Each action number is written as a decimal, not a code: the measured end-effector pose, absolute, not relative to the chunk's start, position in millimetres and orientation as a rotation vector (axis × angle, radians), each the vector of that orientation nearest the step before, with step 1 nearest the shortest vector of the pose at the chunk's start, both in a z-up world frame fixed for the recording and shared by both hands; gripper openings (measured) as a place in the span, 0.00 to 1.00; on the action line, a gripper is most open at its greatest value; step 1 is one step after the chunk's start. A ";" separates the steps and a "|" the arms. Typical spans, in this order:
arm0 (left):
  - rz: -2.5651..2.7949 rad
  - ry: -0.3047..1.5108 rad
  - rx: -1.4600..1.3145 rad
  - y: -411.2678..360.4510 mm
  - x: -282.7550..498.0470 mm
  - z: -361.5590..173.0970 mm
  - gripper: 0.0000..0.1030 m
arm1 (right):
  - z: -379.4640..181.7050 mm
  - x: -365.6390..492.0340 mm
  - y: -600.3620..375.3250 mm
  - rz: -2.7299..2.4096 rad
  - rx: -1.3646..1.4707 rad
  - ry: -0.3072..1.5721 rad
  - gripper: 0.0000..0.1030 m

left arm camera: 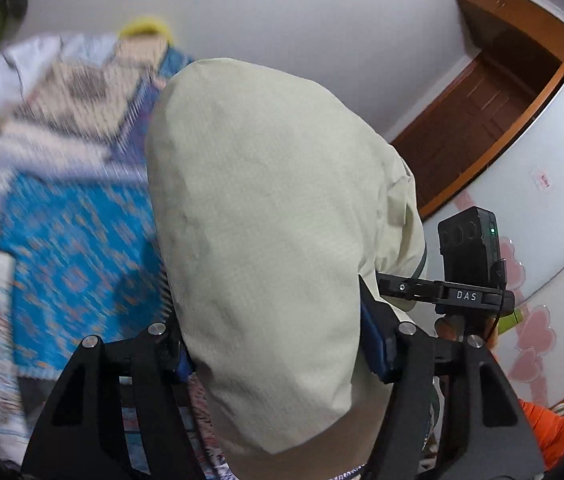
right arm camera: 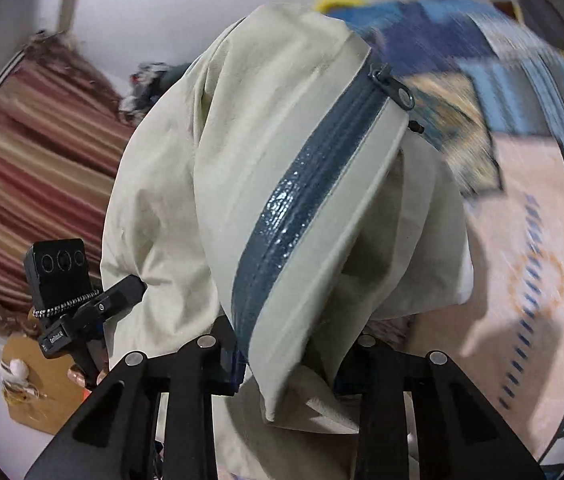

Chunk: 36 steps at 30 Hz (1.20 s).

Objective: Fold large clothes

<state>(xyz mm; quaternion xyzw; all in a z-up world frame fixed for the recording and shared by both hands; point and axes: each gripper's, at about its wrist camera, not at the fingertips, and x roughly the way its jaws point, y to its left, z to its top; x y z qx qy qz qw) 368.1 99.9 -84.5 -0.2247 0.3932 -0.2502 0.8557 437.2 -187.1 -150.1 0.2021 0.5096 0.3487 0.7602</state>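
A pale cream-green jacket (left arm camera: 266, 200) bulges up in front of the left wrist camera and hides most of the scene. My left gripper (left arm camera: 278, 354) is shut on a thick bunch of its fabric, with the blue pads (left arm camera: 373, 344) pressed against both sides. In the right wrist view the same jacket (right arm camera: 170, 208) shows its dark blue zipper (right arm camera: 305, 196), with the slider (right arm camera: 391, 84) at the top. My right gripper (right arm camera: 285, 364) is shut on the fabric beside the zipper. The jacket hangs lifted off the bed between the two grippers.
A bed with a blue patterned cover (left arm camera: 70, 248) lies below on the left, and with a peach patterned cover (right arm camera: 521, 264) on the right. A wooden door (left arm camera: 465, 128) and a wardrobe with pink hearts (left arm camera: 541, 320) stand to the right. A striped curtain (right arm camera: 34, 168) hangs on the left.
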 end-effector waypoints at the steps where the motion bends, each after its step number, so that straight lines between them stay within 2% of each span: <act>1: -0.518 0.807 -0.470 109.4 364.4 -74.5 0.63 | -136.0 435.9 -177.0 0.775 0.427 1.083 0.28; 6: -0.443 0.730 -0.448 166.4 337.8 -38.1 0.63 | -89.2 432.1 -124.4 0.848 0.384 1.006 0.28; 10: -0.377 0.745 -0.460 207.9 323.0 -50.3 0.63 | -89.4 432.6 -68.9 0.894 0.366 1.027 0.28; 15: -0.293 0.858 -0.514 247.5 317.0 -109.8 0.63 | -140.1 437.9 -5.3 0.928 0.335 1.154 0.28; 21: -0.218 1.039 -0.605 272.5 300.4 -215.2 0.63 | -229.8 438.3 37.6 0.890 0.286 1.346 0.28; 24: -0.188 1.090 -0.541 270.6 289.9 -254.4 0.66 | -265.8 437.8 43.2 0.861 0.241 1.413 0.28; 30: -0.147 1.061 -0.504 269.3 272.1 -251.3 0.74 | -277.8 442.7 40.9 0.870 0.152 1.451 0.29; 36: -0.028 1.001 -0.311 261.6 251.8 -206.8 0.73 | -232.9 427.0 17.4 0.838 -0.129 1.274 0.29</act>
